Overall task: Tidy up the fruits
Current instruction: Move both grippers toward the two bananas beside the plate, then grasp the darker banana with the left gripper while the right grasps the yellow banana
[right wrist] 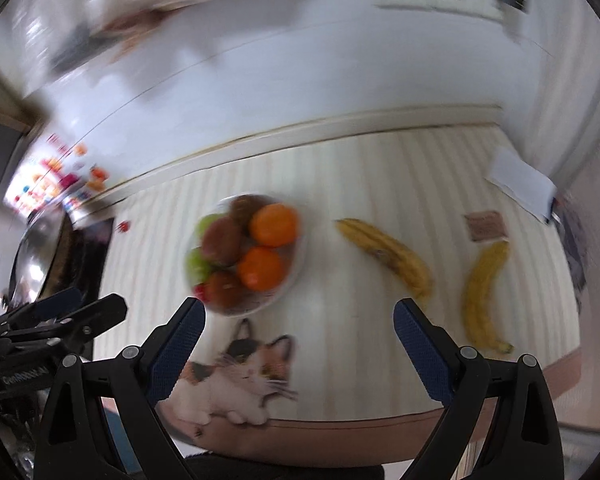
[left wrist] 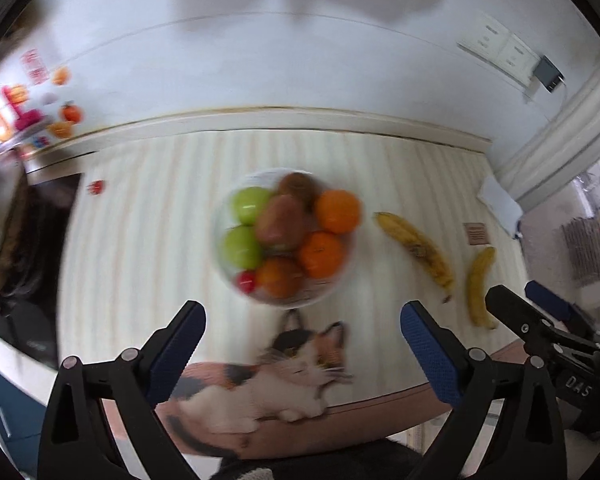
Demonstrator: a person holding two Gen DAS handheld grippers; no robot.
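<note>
A white bowl (left wrist: 342, 280) on the striped table mat holds green apples (left wrist: 248, 204), oranges (left wrist: 337, 211), a brownish pear (left wrist: 280, 222), a kiwi and a small red fruit. It also shows in the right wrist view (right wrist: 296, 268). Two bananas lie on the mat right of the bowl: a spotted one (left wrist: 418, 250) (right wrist: 388, 258) and a cleaner one (left wrist: 478, 284) (right wrist: 480, 296). My left gripper (left wrist: 302, 320) is open and empty, above the mat's near edge facing the bowl. My right gripper (right wrist: 298, 318) is open and empty, between bowl and bananas.
The mat has a cat picture (left wrist: 284, 376) at its near edge. A small brown card (left wrist: 476, 234) and white paper (left wrist: 500, 200) lie at the far right. A dark stove area with a metal pot (right wrist: 32, 252) is at the left. A white wall is behind.
</note>
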